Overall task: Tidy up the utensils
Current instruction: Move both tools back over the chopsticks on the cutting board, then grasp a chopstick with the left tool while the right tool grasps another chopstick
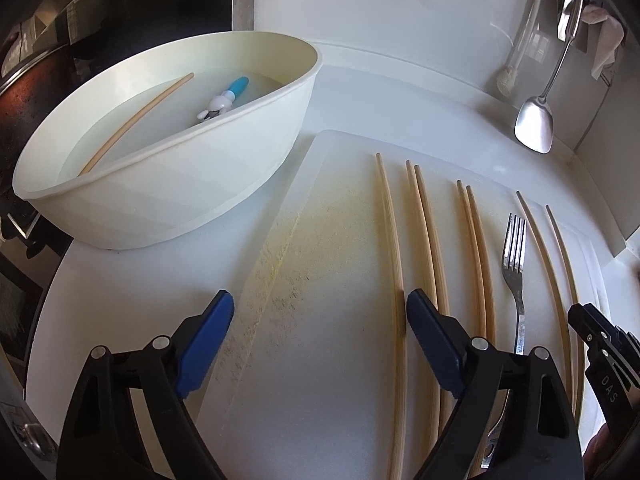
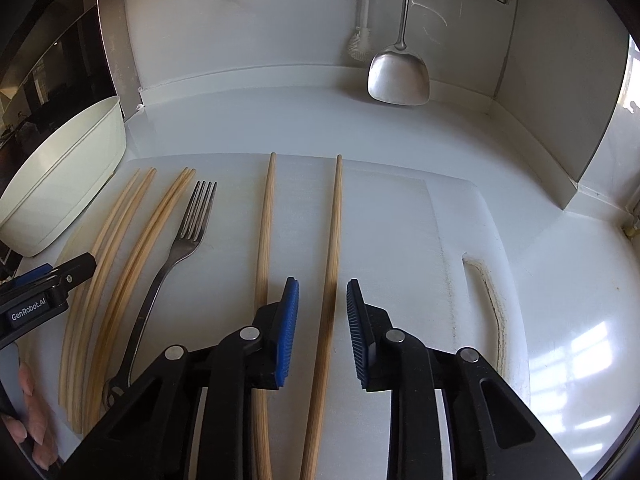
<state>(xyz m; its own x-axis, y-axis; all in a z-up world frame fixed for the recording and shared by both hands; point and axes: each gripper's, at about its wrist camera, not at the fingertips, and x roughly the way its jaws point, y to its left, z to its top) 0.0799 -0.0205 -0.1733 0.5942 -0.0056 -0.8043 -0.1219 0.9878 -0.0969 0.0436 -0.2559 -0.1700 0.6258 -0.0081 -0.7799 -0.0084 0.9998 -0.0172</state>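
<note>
Counter: we see a white board (image 1: 344,264) bearing chopsticks (image 1: 424,240) and a fork (image 1: 514,256).
Left gripper (image 1: 320,320): our jaws apart, empty; bowl (image 1: 192,184) ahead-left.
Right gripper (image 2: 322,312): our jaws straddle one chopstick (image 2: 334,240), pads not touching.

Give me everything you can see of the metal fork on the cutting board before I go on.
The silver metal fork has four tines and a slim handle that looks like dull steel. It lies flat on the white plastic cutting board, tines pointing toward the back wall. Paired wooden chopsticks lie on one side and a single wooden chopstick on the other, and none clearly touches it. Its handle end is partly hidden behind gripper parts in both views. No gripper holds it.
</note>
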